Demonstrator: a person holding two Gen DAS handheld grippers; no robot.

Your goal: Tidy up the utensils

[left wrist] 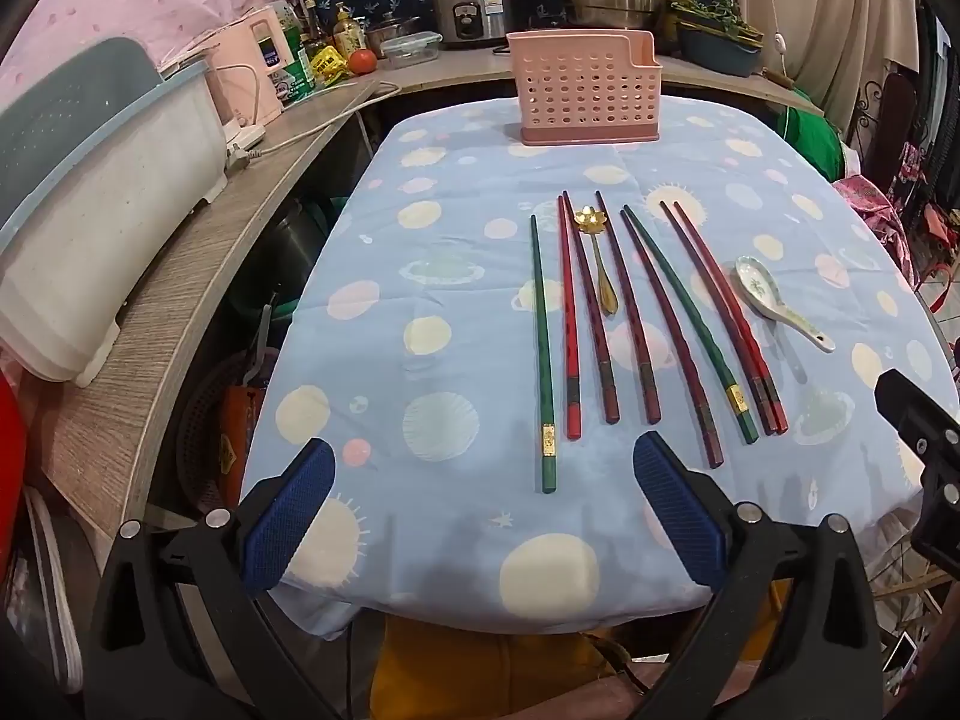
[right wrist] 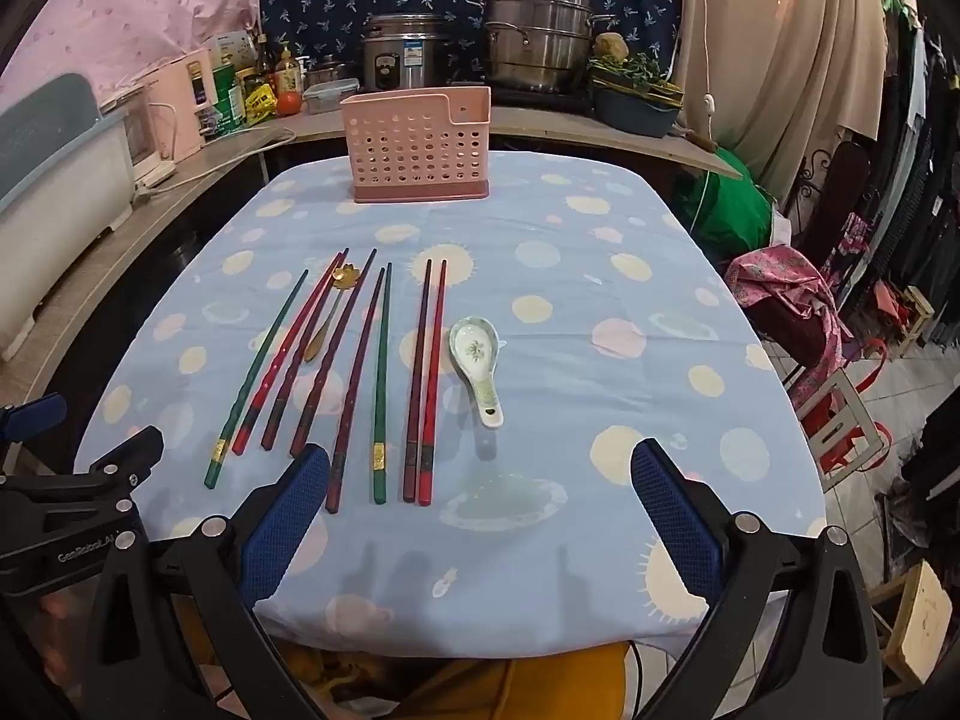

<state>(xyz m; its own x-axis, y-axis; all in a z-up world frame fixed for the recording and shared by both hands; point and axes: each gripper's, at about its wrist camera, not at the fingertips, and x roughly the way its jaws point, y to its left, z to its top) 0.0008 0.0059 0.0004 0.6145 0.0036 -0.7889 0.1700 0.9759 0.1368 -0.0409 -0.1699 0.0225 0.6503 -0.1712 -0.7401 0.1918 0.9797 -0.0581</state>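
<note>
Both spread wide, empty: left gripper (left wrist: 483,507), right gripper (right wrist: 480,507), above near table edge. Red and green lacquered chopsticks (left wrist: 630,324) mid-cloth, before pink perforated plastic caddy (left wrist: 587,87).

Eight chopsticks (left wrist: 636,324) lie flat in a loose fan ahead of the wide-spread jaws, thick ends nearest them: two green with gold bands, the others red or dark maroon. A small gold spoon (left wrist: 595,252) with a flower-shaped bowl lies among the left-hand sticks. A white ceramic soup spoon (right wrist: 477,363) rests bowl-up just right of the fan. Farther ahead, a pink perforated utensil holder (left wrist: 585,87) stands upright.
</note>
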